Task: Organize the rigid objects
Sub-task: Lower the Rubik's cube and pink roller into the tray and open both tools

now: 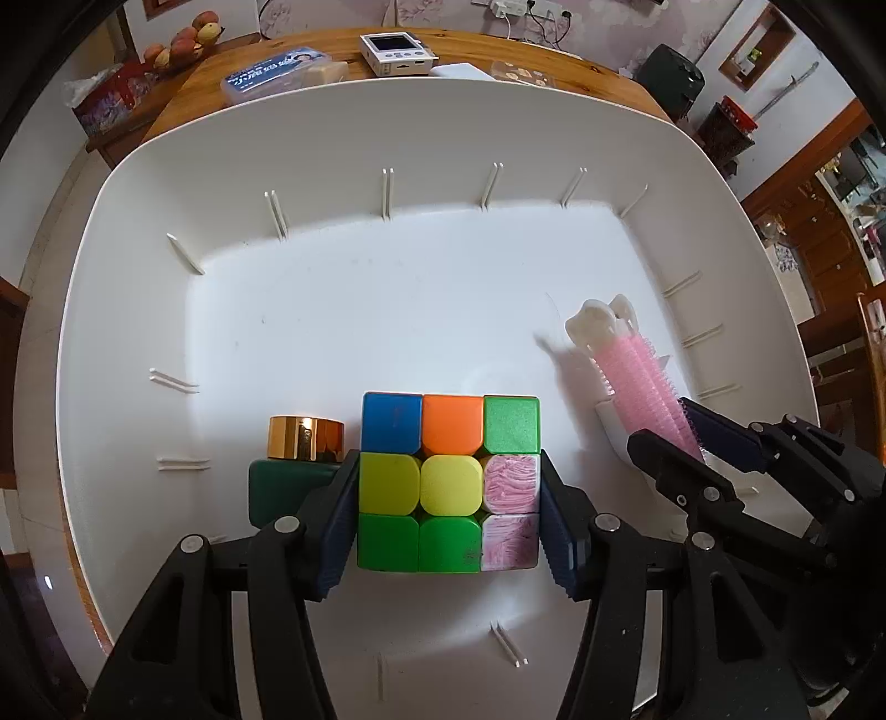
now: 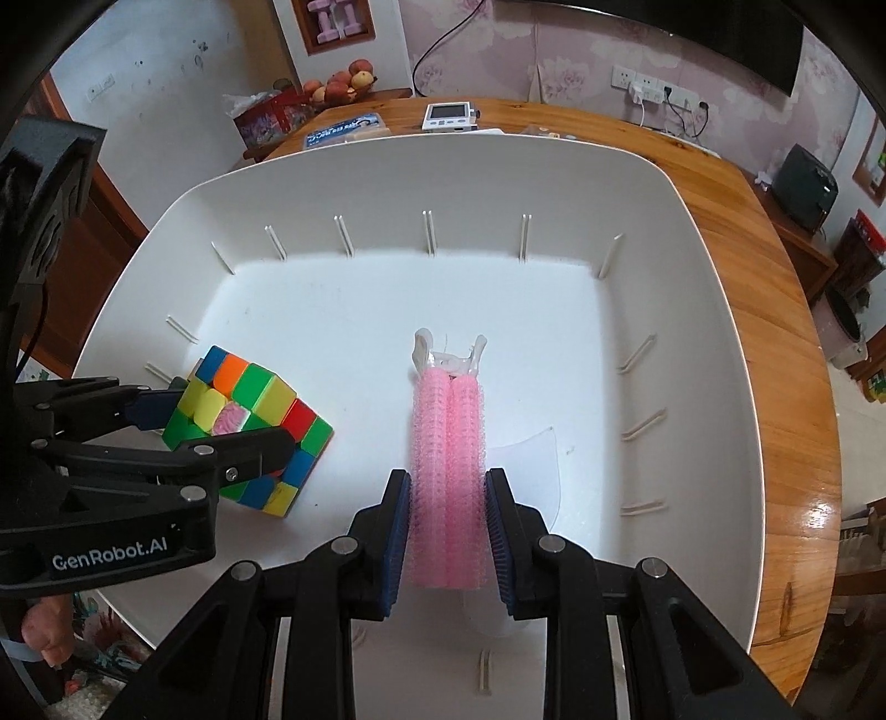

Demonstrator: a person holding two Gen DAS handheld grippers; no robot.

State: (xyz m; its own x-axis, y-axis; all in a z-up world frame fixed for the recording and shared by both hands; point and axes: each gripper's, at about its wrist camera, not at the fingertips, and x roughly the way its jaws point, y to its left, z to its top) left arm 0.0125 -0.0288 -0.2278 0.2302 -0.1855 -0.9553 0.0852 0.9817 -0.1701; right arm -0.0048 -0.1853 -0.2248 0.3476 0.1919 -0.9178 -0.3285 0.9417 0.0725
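My left gripper (image 1: 448,498) is shut on a colourful puzzle cube (image 1: 448,482), held low inside a big white tray (image 1: 387,138). A green box with a gold lid (image 1: 304,437) stands just left of the cube. My right gripper (image 2: 448,520) is shut on a pink hair-roller clip (image 2: 448,443) with a white plastic end, also inside the tray (image 2: 692,310). The clip (image 1: 637,376) and right gripper (image 1: 692,437) show at the right of the left wrist view. The cube (image 2: 249,421) and left gripper (image 2: 210,421) show at the left of the right wrist view.
The tray sits on a wooden table (image 2: 775,332). Behind it lie a blue-labelled box (image 1: 271,72), a small white device with a screen (image 1: 393,52) and a fruit bowl (image 1: 183,44). The tray's middle and far half hold nothing.
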